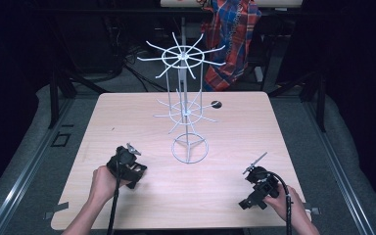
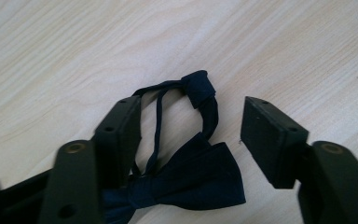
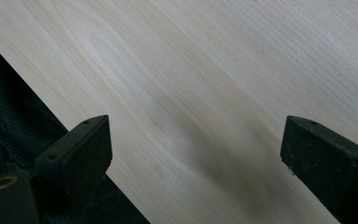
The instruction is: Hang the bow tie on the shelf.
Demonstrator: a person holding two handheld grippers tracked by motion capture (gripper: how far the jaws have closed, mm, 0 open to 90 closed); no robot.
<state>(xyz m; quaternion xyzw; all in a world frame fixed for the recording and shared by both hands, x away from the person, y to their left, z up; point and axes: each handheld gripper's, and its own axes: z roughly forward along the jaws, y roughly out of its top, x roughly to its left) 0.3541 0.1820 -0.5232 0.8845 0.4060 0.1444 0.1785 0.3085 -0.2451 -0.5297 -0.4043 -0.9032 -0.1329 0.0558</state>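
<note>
The left claw point(image 2: 191, 135) is open, low over the wooden surface point(image 2: 74, 46). A dark blue bow tie point(image 2: 186, 179) lies flat on the wood between its jaws, and its thin strap point(image 2: 200, 93) loops away from them. The right claw point(image 3: 196, 154) is open too, with bare wood under it. A white wire rack point(image 1: 186, 112) stands in the middle

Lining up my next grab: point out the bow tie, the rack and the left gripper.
bow tie point(image 2: 200, 179): left gripper view, right wing.
rack point(image 1: 189, 149): high view, base ring.
left gripper point(image 2: 191, 130): left gripper view, midway between its open fingers.
</note>
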